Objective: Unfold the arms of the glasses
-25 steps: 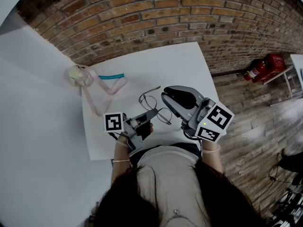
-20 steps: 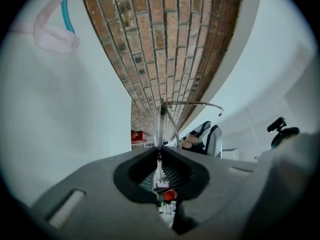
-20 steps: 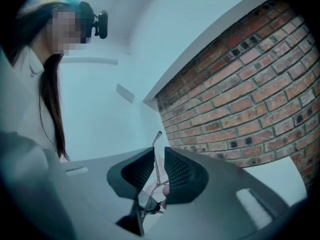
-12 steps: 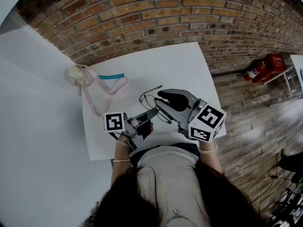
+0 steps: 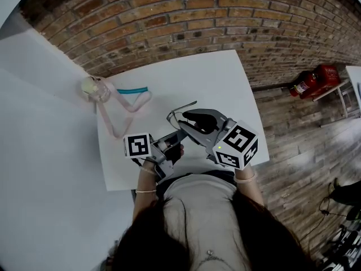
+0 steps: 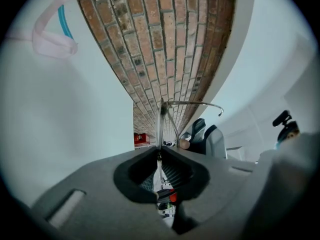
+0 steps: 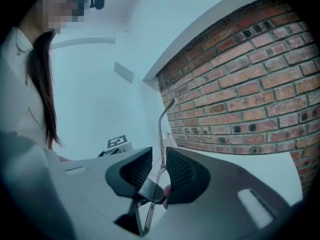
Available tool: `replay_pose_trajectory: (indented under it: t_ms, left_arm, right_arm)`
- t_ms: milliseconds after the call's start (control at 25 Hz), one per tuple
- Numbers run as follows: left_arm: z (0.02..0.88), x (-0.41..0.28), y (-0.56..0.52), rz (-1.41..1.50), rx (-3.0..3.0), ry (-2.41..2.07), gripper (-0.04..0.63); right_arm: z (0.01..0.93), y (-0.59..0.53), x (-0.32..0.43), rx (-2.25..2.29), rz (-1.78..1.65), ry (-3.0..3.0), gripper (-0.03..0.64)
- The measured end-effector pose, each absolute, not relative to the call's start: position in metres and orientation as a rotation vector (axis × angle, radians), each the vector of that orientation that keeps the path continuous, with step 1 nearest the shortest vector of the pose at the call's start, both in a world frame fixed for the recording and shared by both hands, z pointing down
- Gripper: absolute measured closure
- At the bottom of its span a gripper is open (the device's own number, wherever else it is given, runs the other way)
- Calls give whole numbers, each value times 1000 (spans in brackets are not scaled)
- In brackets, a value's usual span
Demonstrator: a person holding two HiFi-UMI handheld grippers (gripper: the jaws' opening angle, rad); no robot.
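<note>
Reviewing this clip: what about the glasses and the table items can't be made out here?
Lenses of the glasses: head view, covered by the right gripper.
Whether both arms are unfolded: right gripper view shows one arm only; left gripper view, thin wires overlap.
The pale object with pink strap: too small in head view, cut by the edge in left gripper view.

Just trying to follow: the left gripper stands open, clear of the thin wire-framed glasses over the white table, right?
No: the left gripper is shut on the thin wire-framed glasses, pinching their frame, as the left gripper view shows. They are over the white table.
</note>
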State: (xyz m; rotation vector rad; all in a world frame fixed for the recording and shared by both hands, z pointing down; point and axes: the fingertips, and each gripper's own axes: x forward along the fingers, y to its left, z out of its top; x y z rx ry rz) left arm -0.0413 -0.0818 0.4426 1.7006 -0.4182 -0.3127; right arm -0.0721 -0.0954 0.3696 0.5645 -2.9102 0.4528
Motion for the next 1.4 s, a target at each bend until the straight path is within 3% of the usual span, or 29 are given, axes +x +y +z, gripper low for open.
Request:
replay_pose_trajectory:
  t_ms: [1400]
  left_arm:
    - [445,-48,-91,-198,1925,-634,571]
  right_arm:
    - [403,-100,-86,546,547,-2740,543]
